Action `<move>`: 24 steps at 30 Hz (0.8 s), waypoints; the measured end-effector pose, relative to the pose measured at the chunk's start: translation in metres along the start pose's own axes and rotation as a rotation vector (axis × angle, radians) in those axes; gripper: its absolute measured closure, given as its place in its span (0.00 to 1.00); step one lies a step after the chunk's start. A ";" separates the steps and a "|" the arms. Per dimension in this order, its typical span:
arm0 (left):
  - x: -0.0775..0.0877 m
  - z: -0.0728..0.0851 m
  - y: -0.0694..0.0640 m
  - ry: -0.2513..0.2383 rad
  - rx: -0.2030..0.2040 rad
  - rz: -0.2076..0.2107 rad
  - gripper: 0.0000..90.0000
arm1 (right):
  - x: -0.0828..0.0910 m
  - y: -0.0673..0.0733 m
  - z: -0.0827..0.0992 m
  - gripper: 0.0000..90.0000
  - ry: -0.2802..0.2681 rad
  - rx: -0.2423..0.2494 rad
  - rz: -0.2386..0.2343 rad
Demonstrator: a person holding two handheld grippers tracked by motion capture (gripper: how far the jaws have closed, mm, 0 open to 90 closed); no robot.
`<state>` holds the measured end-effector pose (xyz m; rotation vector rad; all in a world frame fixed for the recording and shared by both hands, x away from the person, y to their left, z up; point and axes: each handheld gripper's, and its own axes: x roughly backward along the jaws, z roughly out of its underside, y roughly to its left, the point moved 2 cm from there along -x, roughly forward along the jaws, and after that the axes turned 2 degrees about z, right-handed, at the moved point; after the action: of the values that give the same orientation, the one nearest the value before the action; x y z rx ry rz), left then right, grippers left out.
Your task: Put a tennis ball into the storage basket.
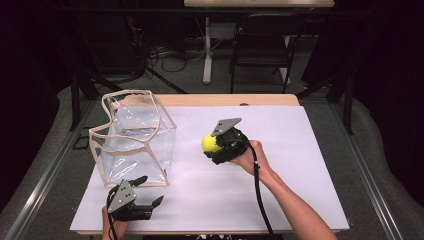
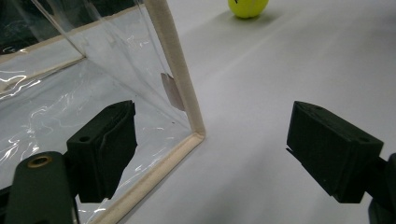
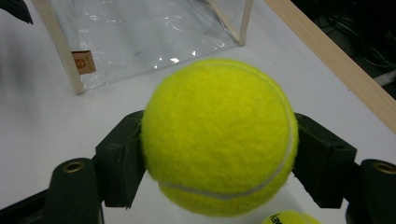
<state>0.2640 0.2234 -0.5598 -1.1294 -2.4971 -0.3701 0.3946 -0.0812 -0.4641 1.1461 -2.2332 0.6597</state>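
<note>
**Tennis ball gripped beside a clear bag**

High view: the right tool [image 1: 214, 145], carried in a hand with the forearm stretched across the white table [image 1: 280, 150], clamps one fuzzy yellow tennis ball [image 1: 210, 143] just right of a transparent, beige-edged plastic bag [image 1: 134, 142]. The left tool [image 1: 145, 192] lies low at the bag's near corner.

Left gripper view: its two black jaws stand wide apart, released, flanking the bag's corner seam [image 2: 187, 100].

Right gripper view: both jaws press the ball's felt sides; a second ball [image 3: 289, 218] peeks in below.
</note>
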 end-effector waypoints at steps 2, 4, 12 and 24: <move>0.000 0.000 0.000 0.000 0.003 -0.002 0.18 | -0.001 0.000 -0.002 0.29 -0.003 0.002 -0.002; 0.000 0.000 0.000 0.000 0.002 -0.002 0.18 | -0.001 0.000 -0.003 0.29 -0.002 0.003 -0.002; 0.000 0.000 0.000 0.001 0.001 0.001 0.18 | -0.008 0.003 -0.013 0.29 0.003 0.020 -0.011; 0.000 0.000 -0.001 0.004 -0.004 0.010 0.18 | -0.015 0.000 -0.020 0.29 0.008 0.021 -0.021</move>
<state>0.2637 0.2229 -0.5599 -1.1405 -2.4876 -0.3739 0.4062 -0.0598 -0.4589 1.1730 -2.2099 0.6796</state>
